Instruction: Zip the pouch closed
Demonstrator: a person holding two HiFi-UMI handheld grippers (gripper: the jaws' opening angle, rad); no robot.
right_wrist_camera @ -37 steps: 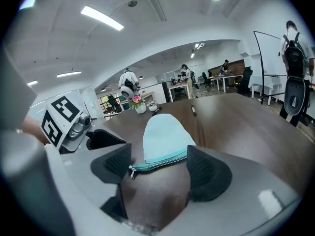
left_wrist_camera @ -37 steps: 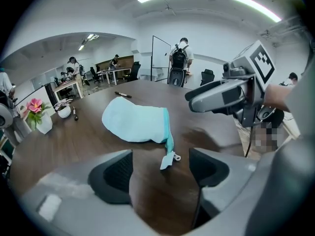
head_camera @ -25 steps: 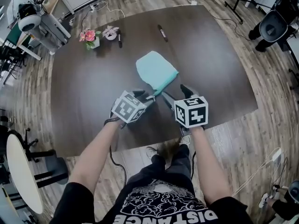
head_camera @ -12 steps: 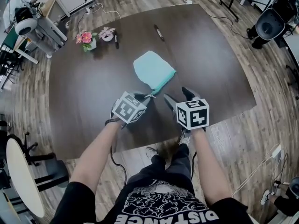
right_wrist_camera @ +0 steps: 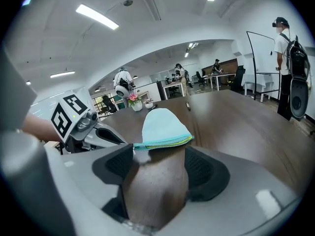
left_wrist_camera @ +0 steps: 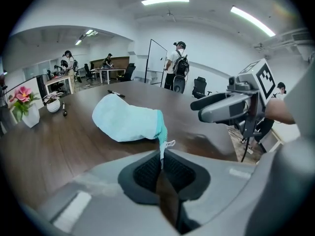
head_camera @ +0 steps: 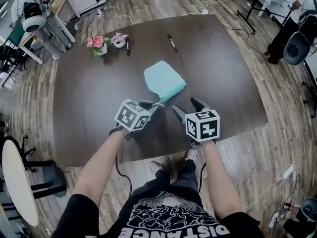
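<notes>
pouch (head_camera: 165, 81): pale blue-green cloth, rounded at the far end, lying flat near the middle of the table (head_camera: 223, 73); straight zip edge turned toward the person.
zip (right_wrist_camera: 165, 143): teal edging along the pouch's near side, a yellow-green strip showing between its two sides in the right gripper view.
pull tab (left_wrist_camera: 170, 143): small, white, at the zip's left end, just beside the left gripper's tips.
flower pot (head_camera: 97, 42): pink blooms in a white pot, far left part of the table, well apart from the pouch.
small white dish (head_camera: 118, 37): just right of the flower pot.
pens (head_camera: 127, 45): one dark pen beside the dish, a second further right near the far edge; neither in the way.
office chair (head_camera: 297, 46): on the wooden floor, well off to the right.
left gripper (head_camera: 154, 105): angled down over the near edge, forearm bare; jaws pressed together on the thin teal corner of the pouch at the zip's left end.
right gripper (head_camera: 186, 106): angled down alongside the left one; jaws standing wide, nothing pressed between the pads, bare table between them, zip edge just beyond the tips.
</notes>
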